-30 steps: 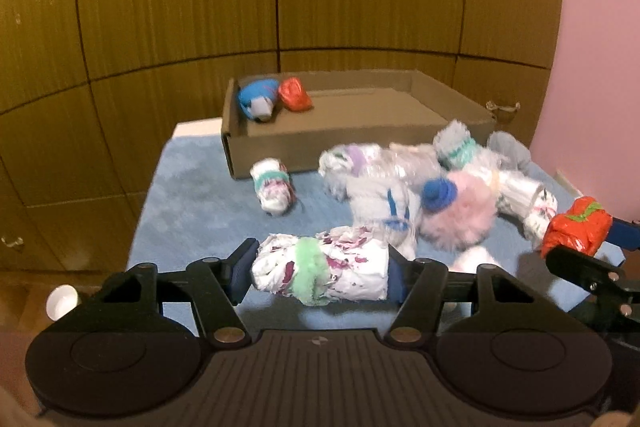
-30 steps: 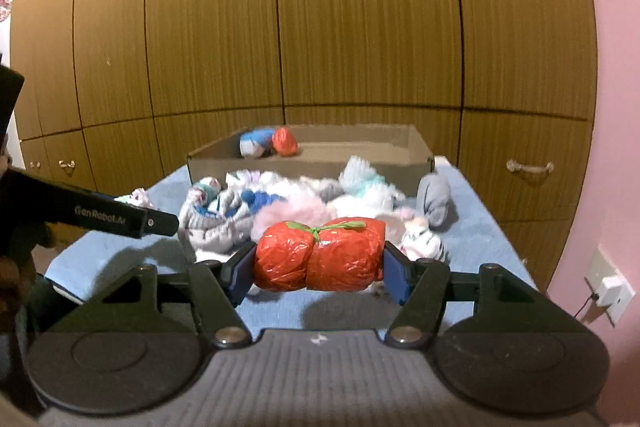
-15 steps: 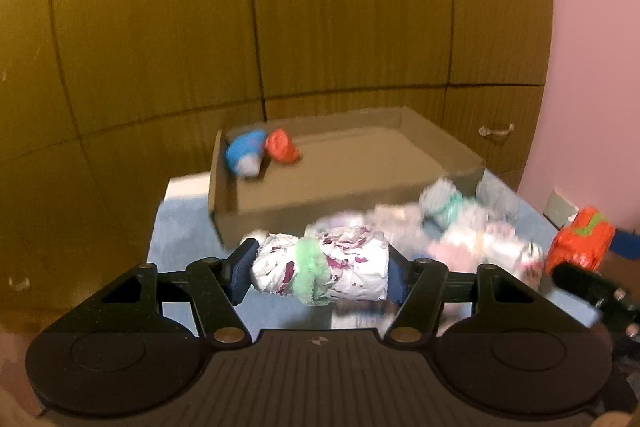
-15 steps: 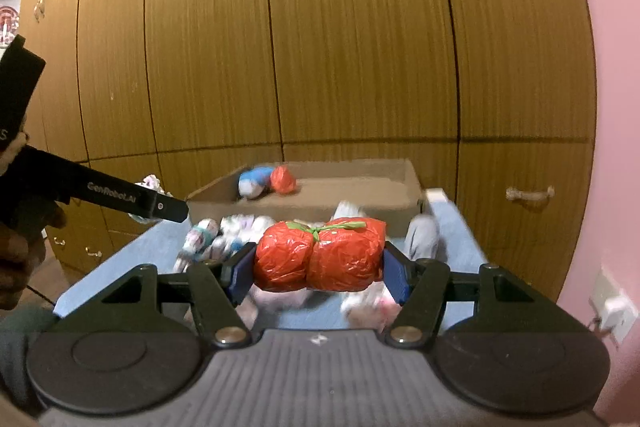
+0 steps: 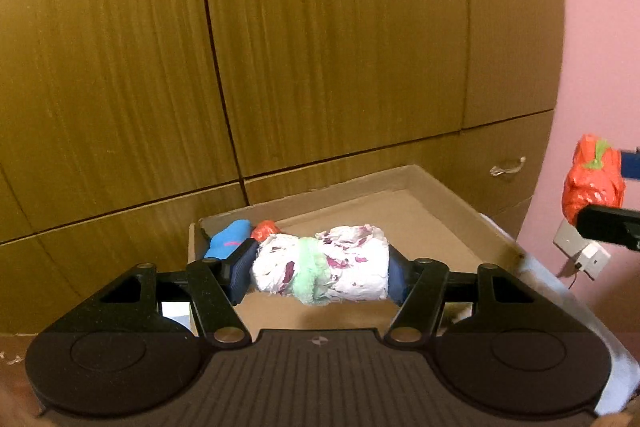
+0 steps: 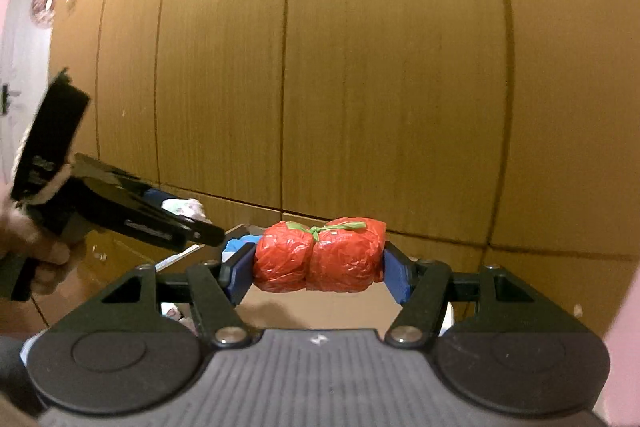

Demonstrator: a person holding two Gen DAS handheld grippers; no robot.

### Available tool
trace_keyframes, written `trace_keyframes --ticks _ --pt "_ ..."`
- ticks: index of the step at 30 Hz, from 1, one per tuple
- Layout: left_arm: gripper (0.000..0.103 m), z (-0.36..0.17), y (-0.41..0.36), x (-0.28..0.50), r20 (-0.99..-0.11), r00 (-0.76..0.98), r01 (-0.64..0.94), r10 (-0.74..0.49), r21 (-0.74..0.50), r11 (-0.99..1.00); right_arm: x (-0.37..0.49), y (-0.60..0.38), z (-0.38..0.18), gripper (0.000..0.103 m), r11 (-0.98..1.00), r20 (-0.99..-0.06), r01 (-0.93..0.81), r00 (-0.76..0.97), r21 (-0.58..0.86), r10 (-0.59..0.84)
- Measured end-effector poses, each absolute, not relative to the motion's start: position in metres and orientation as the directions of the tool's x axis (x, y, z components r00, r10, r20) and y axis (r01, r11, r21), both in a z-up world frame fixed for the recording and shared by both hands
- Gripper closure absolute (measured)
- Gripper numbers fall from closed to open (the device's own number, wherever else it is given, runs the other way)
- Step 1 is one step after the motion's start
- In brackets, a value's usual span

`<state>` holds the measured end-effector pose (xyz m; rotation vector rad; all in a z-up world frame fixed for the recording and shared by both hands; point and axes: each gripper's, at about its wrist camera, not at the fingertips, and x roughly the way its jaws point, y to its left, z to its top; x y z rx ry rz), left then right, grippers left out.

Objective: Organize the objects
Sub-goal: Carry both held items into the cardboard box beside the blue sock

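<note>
My left gripper (image 5: pixel 320 267) is shut on a white roll with purple flecks and a green band (image 5: pixel 322 265), held above the open cardboard box (image 5: pixel 448 187). A blue bundle (image 5: pixel 228 241) and a small red bundle (image 5: pixel 266 227) lie in the box's far left corner. My right gripper (image 6: pixel 320 261) is shut on a red plastic bundle tied with green (image 6: pixel 320 255), held above the box floor (image 6: pixel 320 307). The red bundle also shows at the right edge of the left wrist view (image 5: pixel 592 179). The left gripper shows at left in the right wrist view (image 6: pixel 120 203).
Wooden cupboard doors (image 5: pixel 320 47) stand close behind the box. A pink wall with a white socket (image 5: pixel 580 251) is to the right. The blue cloth surface (image 5: pixel 560 291) runs along the box's right side. The pile of other bundles is out of view.
Both grippers have moved forward and up from the pile on the blue cloth to over the box, each still holding its bundle. The pile has dropped out of view.
</note>
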<state>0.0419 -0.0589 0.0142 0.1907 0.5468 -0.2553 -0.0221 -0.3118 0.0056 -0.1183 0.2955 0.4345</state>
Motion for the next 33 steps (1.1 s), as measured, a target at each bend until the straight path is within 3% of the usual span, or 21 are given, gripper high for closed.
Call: trace_keyframes --ticks 3,12,17,25,33 --pt "0.034 0.012 -0.064 0.066 -0.539 0.821 0.317 -0.188 0.157 0.935 0.011 -0.304 0.006 0.041 0.879 -0.348 -0.474 0.834 -0.057 0.427" --pt "0.034 -0.011 -0.068 0.156 -0.618 0.750 0.396 -0.237 0.132 0.909 0.119 -0.277 -0.023 0.041 0.824 -0.511 -0.562 0.731 -0.074 0.453" --pt "0.034 -0.038 -0.083 0.191 -0.649 0.724 0.467 -0.233 0.212 0.858 0.162 -0.266 -0.047 0.041 0.821 -0.579 -0.565 0.697 -0.080 0.423" --pt "0.034 -0.066 -0.091 0.218 -0.691 0.694 0.536 -0.203 0.307 0.786 0.206 -0.255 -0.075 0.041 0.808 -0.644 -0.581 0.656 -0.097 0.394" --pt "0.035 -0.071 -0.084 0.228 -0.700 0.677 0.570 -0.229 0.301 0.765 0.228 -0.239 -0.081 0.041 0.772 -0.690 -0.631 0.593 -0.079 0.415"
